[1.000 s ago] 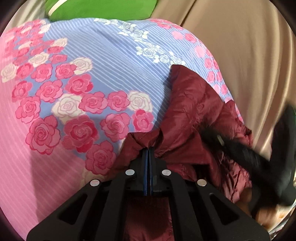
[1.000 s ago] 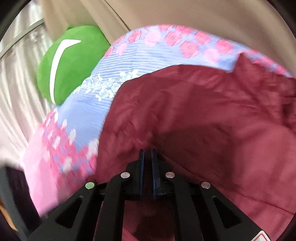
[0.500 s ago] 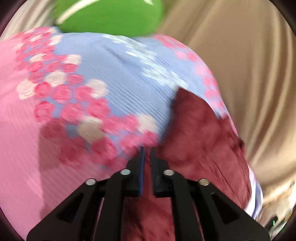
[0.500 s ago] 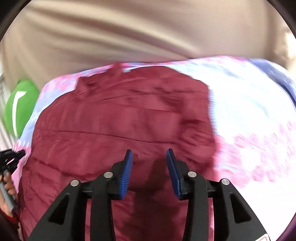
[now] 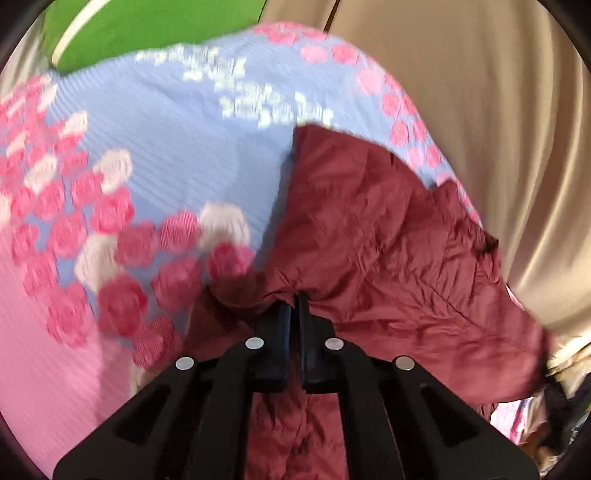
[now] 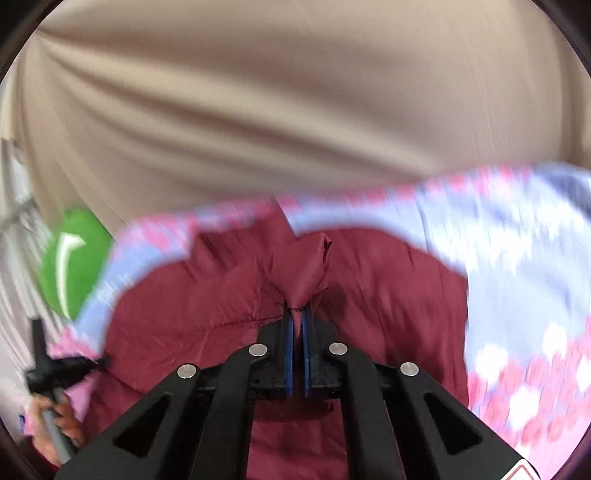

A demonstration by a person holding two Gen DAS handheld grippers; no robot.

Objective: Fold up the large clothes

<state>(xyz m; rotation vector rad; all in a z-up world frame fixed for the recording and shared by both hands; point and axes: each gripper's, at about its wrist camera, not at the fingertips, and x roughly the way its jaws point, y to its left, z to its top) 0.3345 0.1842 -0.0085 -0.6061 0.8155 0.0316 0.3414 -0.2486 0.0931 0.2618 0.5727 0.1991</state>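
Note:
A maroon padded jacket (image 5: pixel 388 251) lies spread on a bed covered by a blue and pink rose-print sheet (image 5: pixel 155 177). My left gripper (image 5: pixel 294 301) is shut on the jacket's near edge, with cloth bunched at its tips. In the right wrist view the jacket (image 6: pixel 388 295) fills the middle. My right gripper (image 6: pixel 298 314) is shut on a pinched fold of the jacket that sticks up between its fingers. The left gripper also shows in the right wrist view at far left (image 6: pixel 98 362), held by a hand.
A green cushion (image 5: pixel 147 26) lies at the head of the bed; it also shows in the right wrist view (image 6: pixel 70 258). A beige curtain (image 6: pixel 295 110) hangs close behind the bed's far side. The sheet (image 6: pixel 524 288) extends to the right.
My right gripper was open over the jacket half a second ago and has closed on a fold of it. My left gripper kept its hold and shifted along the jacket's edge.

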